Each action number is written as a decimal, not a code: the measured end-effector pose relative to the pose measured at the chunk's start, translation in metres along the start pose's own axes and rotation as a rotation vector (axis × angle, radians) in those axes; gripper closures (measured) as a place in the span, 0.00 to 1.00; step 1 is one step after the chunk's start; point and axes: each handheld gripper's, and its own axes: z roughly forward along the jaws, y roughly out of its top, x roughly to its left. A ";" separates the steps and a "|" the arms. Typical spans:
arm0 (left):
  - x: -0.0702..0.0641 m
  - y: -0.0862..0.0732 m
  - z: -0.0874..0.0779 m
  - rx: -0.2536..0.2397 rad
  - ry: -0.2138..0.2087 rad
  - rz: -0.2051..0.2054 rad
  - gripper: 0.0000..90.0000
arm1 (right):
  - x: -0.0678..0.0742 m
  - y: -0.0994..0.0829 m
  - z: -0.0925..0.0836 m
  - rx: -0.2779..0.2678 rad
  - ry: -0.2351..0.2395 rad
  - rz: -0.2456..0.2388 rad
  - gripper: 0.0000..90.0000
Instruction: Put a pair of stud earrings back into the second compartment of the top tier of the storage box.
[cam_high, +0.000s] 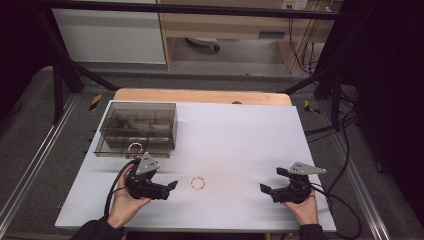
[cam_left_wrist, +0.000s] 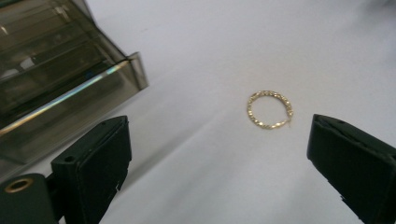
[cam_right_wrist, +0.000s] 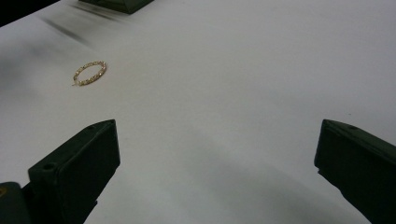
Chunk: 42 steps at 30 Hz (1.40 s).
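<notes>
Gold ring (cam_high: 198, 183) flat on the white table (cam_high: 235, 135), near the front, between the two grippers. Left gripper (cam_high: 172, 186) just beside the ring, jaws wide open, nothing held, ring lying a little ahead of the gap in the left gripper view (cam_left_wrist: 269, 109). Right gripper (cam_high: 272, 181) well apart from the ring, jaws wide open too, nothing between them. Ring far off at the upper left in the right gripper view (cam_right_wrist: 89, 73). Smoky clear box (cam_high: 137, 129) at the back left of the table, with a second ring (cam_high: 135, 147) at its front edge. One hand (cam_high: 125, 200) under the left gripper, the other hand (cam_high: 305, 207) under the right.
</notes>
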 end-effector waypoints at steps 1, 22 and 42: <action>-0.002 0.001 0.002 0.005 -0.002 0.004 0.07 | 0.000 0.000 0.000 0.000 0.000 0.000 0.01; -0.040 0.016 0.067 0.083 -0.073 0.035 0.24 | 0.000 0.000 -0.001 0.001 0.000 0.000 0.01; -0.054 0.016 0.095 0.142 -0.112 0.024 0.75 | 0.000 0.000 0.000 0.000 0.003 0.002 0.01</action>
